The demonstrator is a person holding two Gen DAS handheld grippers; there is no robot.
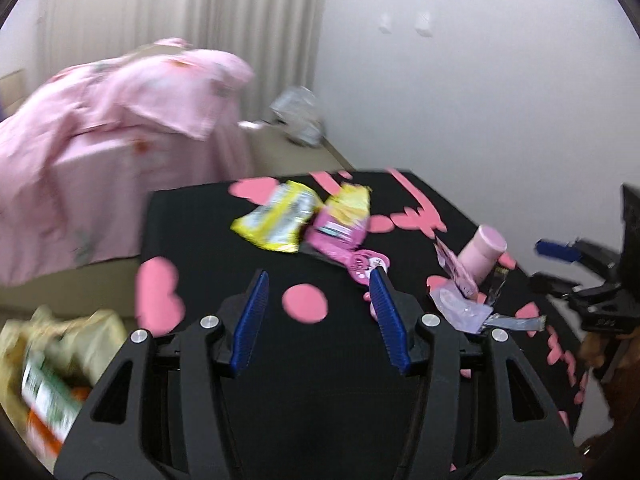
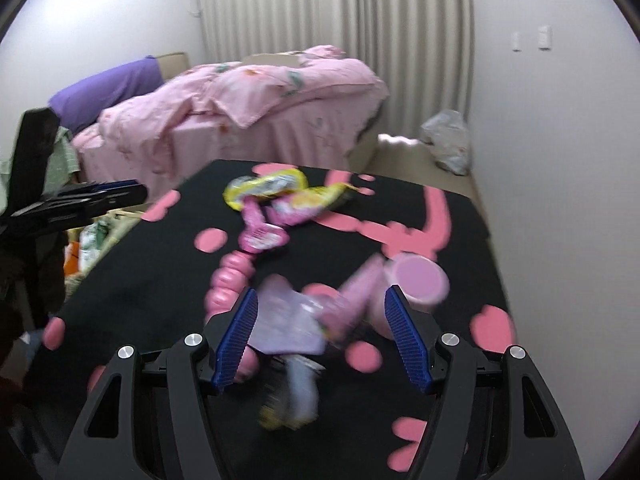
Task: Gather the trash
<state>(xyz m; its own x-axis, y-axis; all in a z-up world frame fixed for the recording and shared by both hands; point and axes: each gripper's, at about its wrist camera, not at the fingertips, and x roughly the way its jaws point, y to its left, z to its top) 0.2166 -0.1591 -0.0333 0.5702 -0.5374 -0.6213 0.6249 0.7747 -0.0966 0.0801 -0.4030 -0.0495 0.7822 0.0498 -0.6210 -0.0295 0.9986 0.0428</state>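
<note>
A: Where do your two tools stand?

B: Your left tool (image 1: 320, 276) hangs over the near part of the black surface (image 1: 200, 232) with its jaws spread and nothing between the blue pads; only bare cloth and a pink dot show in the gap. Your right tool (image 2: 322, 304) is also spread wide, with nothing pinched. A pale lilac wrapper (image 2: 288, 324) lies on the surface in the gap between its pads, but the pads do not press on it.

A: And the trash you are after?

B: It is all on the surface. Toward the far edge you have a yellow packet (image 1: 276, 216) touching a pink packet (image 1: 340, 228). Nearer your right side a pink cup (image 2: 416, 280) lies tipped over, its open mouth toward the right wrist camera, just beside the lilac wrapper. A string of pink beads (image 2: 230, 280) runs from the middle of the surface toward your right tool's left pad. The right wrist view is blurred, so the small scraps under that tool are hard to tell apart.

A: Anything off the surface?

B: A bag of rubbish (image 1: 48, 368) sits low at the left edge, beside your left tool. Beyond it stands a bed (image 2: 256, 112) with pink covers, and a crumpled plastic bag (image 2: 448, 144) lies on the floor by the wall.
</note>
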